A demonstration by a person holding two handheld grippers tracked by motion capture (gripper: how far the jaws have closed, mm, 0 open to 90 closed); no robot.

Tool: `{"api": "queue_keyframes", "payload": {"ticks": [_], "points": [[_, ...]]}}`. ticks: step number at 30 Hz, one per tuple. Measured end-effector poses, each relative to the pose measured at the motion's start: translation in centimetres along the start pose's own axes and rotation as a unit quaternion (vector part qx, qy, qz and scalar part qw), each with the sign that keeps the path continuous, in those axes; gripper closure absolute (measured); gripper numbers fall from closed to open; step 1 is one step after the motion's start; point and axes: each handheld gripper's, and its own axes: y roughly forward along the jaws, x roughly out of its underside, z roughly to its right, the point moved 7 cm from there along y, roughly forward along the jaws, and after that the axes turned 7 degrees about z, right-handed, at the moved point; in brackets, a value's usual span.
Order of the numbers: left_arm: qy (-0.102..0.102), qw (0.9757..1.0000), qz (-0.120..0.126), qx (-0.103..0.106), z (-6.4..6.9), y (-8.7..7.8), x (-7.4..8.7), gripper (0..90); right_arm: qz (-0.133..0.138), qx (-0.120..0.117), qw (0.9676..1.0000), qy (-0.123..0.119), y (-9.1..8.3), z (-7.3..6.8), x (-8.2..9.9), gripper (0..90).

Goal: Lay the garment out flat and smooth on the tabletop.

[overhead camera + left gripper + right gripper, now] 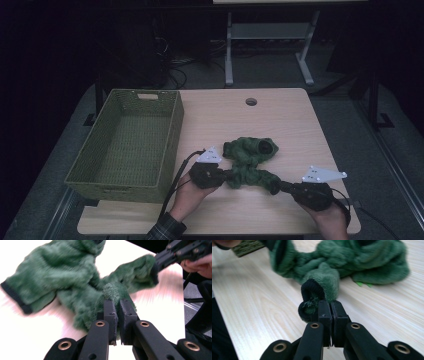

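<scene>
**benchrat:** Left gripper (227, 176) is clamped tight on a fold of the green fleece garment (251, 159). In the left gripper view the two black jaws are pressed nearly together with plush pinched at their tips (117, 305). Right gripper (278, 186) does the same thing on the other end: its own view has the jaws squeezed on a sleeve cuff (312, 298), the dark ribbed edge bunched up just left of the pads.

**foldfan:** So where's the garment sitting compared to the wicker basket (127, 145)?

**benchrat:** Just right of it, on the light wooden table (280, 120), not touching. One sleeve is stretched between the two grippers along the near side; the rest is a crumpled heap a bit farther back, still on the tabletop. Left gripper is the one nearer the basket, close to its right wall. Right gripper is well away from it, toward the table's near right corner.

**foldfan:** Anything in the basket?

**benchrat:** Can't see anything in it from the high view. Farther back from the basket is a round cable hole (251, 102) in the tabletop.
</scene>
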Motion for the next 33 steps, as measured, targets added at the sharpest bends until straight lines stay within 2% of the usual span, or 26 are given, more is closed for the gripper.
{"api": "queue_keyframes", "payload": {"ticks": [3, 9, 10, 14, 17, 20, 23, 25, 29, 31, 33], "points": [[-0.011, 0.9999, -0.001, -0.009, -0.6, -0.4, 0.6, 85.4, 0.002, 0.008, 0.9999, 0.011, -0.5, 1.0, 0.2, 88.1], [-0.028, 0.9987, -0.021, -0.037, -2.2, -0.7, 1.8, 85.8, -0.007, 0.019, 0.9992, 0.035, -0.8, 2.7, 0.9, 88.3], [-0.033, 0.9983, -0.025, -0.041, -2.3, -0.6, 2.0, 85.7, -0.011, 0.02, 0.9989, 0.041, -0.8, 2.9, 1.1, 88.3], [-0.03, 0.9965, -0.048, -0.062, -2.9, -0.2, 2.9, 83.4, -0.038, 0.033, 0.9972, 0.054, -0.5, 4.0, 2.0, 88.2], [-0.021, 0.9956, -0.043, -0.08, -3.1, -0.6, 2.4, 76.7, -0.038, 0.045, 0.9965, 0.059, -0.5, 4.5, 2.2, 86.0], [-0.014, 0.9958, -0.023, -0.087, -2.6, -1.4, 1.2, 70.5, -0.027, 0.059, 0.9964, 0.053, -0.9, 4.8, 2.1, 82.0], [-0.002, 0.9965, -0.006, -0.084, -1.9, -2.0, 0.1, 70.9, -0.018, 0.075, 0.9957, 0.052, -1.5, 5.2, 1.8, 80.0], [0.007, 0.9972, 0.004, -0.074, -1.0, -2.3, -0.7, 74.2, -0.005, 0.075, 0.9956, 0.057, -2.0, 5.1, 1.4, 81.0], [0.015, 0.9991, -0.006, -0.039, 0.4, -1.4, -0.7, 83.2, 0.021, 0.054, 0.9979, 0.03, -2.0, 3.7, 0.1, 86.4], [0.006, 0.9997, -0.017, -0.018, 1.0, -0.4, -0.1, 87.5, 0.023, 0.039, 0.9987, 0.022, -1.4, 2.8, -0.1, 88.4], [0.001, 0.9995, -0.032, -0.007, 1.3, 0.5, 0.8, 89.4, 0.015, 0.02, 0.9995, 0.018, -0.6, 2.1, -0.1, 89.2]]}}
